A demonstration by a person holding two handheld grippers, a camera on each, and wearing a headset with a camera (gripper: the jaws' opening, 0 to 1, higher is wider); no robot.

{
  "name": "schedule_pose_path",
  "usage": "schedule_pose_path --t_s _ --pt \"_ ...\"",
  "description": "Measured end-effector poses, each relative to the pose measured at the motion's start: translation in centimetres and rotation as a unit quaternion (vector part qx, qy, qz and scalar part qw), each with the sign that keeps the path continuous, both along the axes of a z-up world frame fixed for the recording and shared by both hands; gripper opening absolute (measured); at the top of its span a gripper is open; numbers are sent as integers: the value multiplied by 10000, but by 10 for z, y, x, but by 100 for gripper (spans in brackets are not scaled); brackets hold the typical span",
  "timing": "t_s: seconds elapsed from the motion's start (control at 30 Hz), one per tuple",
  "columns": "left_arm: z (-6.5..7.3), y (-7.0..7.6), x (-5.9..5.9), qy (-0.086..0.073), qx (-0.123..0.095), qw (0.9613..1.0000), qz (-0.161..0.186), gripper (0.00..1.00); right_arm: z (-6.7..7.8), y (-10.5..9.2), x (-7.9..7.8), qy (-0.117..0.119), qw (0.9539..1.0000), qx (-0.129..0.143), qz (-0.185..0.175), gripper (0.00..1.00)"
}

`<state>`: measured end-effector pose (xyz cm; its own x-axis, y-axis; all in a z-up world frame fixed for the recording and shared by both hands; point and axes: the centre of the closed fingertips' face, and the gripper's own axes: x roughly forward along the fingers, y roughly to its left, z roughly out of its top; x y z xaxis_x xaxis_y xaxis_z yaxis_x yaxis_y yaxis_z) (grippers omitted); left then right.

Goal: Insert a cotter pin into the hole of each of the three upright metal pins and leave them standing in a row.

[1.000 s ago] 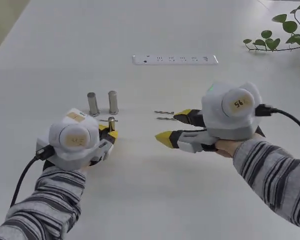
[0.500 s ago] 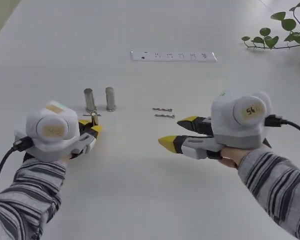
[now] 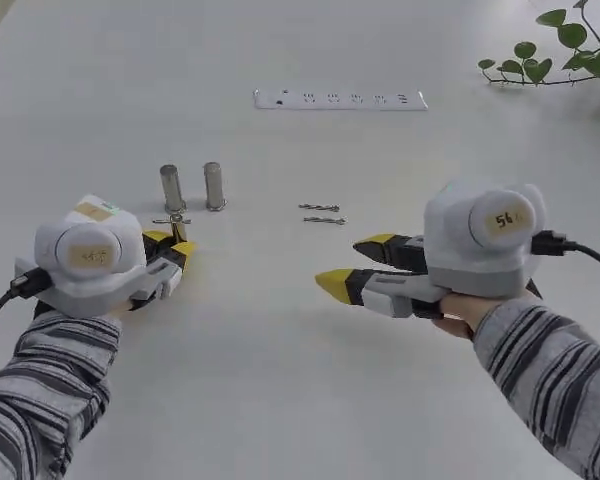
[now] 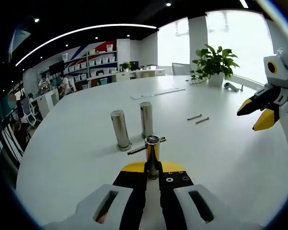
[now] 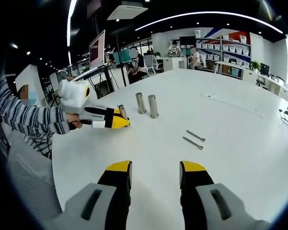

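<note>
My left gripper (image 3: 176,247) (image 4: 152,168) is shut on an upright metal pin (image 4: 152,154) (image 3: 177,226) that has a cotter pin (image 4: 145,145) through its hole. Just beyond it stand two bare metal pins (image 3: 171,188) (image 3: 213,186) (image 4: 120,130) (image 4: 145,119) side by side. Two loose cotter pins (image 3: 319,208) (image 3: 325,220) (image 5: 195,135) (image 5: 192,143) lie on the white table to their right. My right gripper (image 3: 360,264) (image 5: 154,173) is open with nothing between its fingers, nearer me than the loose cotter pins.
A white power strip (image 3: 340,99) lies at the back of the white table (image 3: 280,380). A trailing green plant (image 3: 565,50) is at the far right. Cables run from both grippers.
My left gripper has carried the pinned metal pin to the left, to in front of the leftmost bare pin. The right gripper has drawn back slightly from the loose cotter pins.
</note>
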<state>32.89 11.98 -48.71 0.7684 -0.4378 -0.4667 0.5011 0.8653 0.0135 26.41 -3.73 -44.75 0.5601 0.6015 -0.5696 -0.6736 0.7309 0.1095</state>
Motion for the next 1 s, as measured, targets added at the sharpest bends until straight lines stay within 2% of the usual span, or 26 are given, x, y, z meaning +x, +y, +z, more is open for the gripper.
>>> schedule_pose_path --t_s 0.23,0.3,0.33,0.47,0.7,0.83,1.0 --pt "0 0 0 12 -10 10000 30 5 -3 1 -1 67 9999 68 -66 36" --pt "-2 1 -1 40 -2 10000 53 6 -2 2 -2 59 9999 82 -72 37" --pt "-4 1 -2 143 -31 9998 110 5 -3 2 -3 65 9999 86 -74 37" --pt "-4 1 -2 142 -23 9999 95 7 -5 1 -4 93 9999 93 -93 37" --pt "-7 2 -6 243 -53 9997 71 20 -8 1 -2 145 9996 178 -170 38" --pt "-3 4 -12 255 -128 9996 41 37 -7 4 0 93 9998 164 -107 39" --pt "6 4 -22 228 -248 9994 -34 51 2 10 13 -29 9997 233 -63 41"
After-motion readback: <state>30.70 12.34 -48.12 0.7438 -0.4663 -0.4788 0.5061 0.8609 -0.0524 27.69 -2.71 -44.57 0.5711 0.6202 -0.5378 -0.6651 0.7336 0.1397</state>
